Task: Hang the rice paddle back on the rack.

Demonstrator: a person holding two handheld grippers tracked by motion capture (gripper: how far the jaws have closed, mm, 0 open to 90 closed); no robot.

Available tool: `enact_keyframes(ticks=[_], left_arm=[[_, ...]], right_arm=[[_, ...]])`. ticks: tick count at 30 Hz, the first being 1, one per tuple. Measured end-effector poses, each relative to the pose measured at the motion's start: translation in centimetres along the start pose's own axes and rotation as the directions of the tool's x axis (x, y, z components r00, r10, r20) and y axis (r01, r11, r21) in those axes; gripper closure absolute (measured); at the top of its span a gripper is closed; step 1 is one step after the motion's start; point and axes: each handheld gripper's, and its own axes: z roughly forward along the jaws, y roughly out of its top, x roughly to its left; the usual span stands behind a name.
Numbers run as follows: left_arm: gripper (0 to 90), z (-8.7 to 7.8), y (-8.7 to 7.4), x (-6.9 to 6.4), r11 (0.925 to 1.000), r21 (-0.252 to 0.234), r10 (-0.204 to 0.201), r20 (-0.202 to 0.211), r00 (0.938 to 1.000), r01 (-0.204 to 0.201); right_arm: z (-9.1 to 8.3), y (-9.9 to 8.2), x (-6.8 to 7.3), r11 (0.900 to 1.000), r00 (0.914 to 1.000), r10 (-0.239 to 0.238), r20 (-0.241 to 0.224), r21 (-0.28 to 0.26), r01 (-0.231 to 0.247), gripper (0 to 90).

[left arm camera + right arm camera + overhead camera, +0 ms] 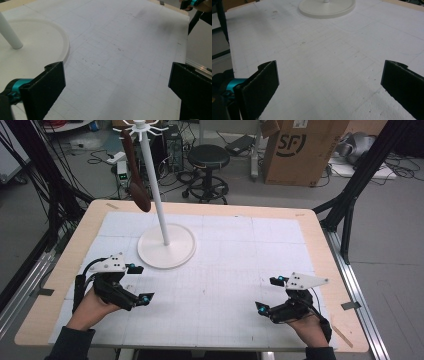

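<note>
The white stand with a round flat base and a thin upright pole sits on the far left part of the surface, ahead of the left tool and just to its right, with a short strip of bare mat between the base's near rim and the tool. From one of the white hooks at the pole's top hangs a dark brown long-handled wooden spoon, its bowl end down, in the air left of the pole and clear of the surface. In the left gripper view the base's rim curves past the left jaw and the pole rises at the upper left corner. The left tool stands wide open with nothing between its jaws, only white gridded mat lying ahead of it. The right tool is held low at the near right of the surface, well apart from the stand, its jaws pointing left toward the middle; its jaws too are spread wide and empty. In the right gripper view the base lies far ahead across a long stretch of open mat. Between the two tools the mat is bare. The light wooden rim of the surface runs past the mat on every side, and its right edge lies close beside the right tool. Beyond the far edge stand a black round stool and a brown cardboard box on the floor.
</note>
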Motion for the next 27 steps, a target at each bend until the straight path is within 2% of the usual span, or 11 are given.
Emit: enact_keyframes(ticks=[16,27], left_arm=[[1.6,0.66,-0.50,0.01,0.9998,0.004,-0.018,0.023,0.9996,0.018],[1.6,0.36,-0.77,0.07,0.9995,-0.007,-0.031,0.023,0.9993,0.031]], right_arm=[[-0.26,-0.12,-0.19,0.9999,1.0000,0.002,0.006,-0.012,-0.002,0.3],[-0.16,-0.10,-0.17,0.9999,1.0000,-0.005,0.007,-0.014,0.005,0.3]])
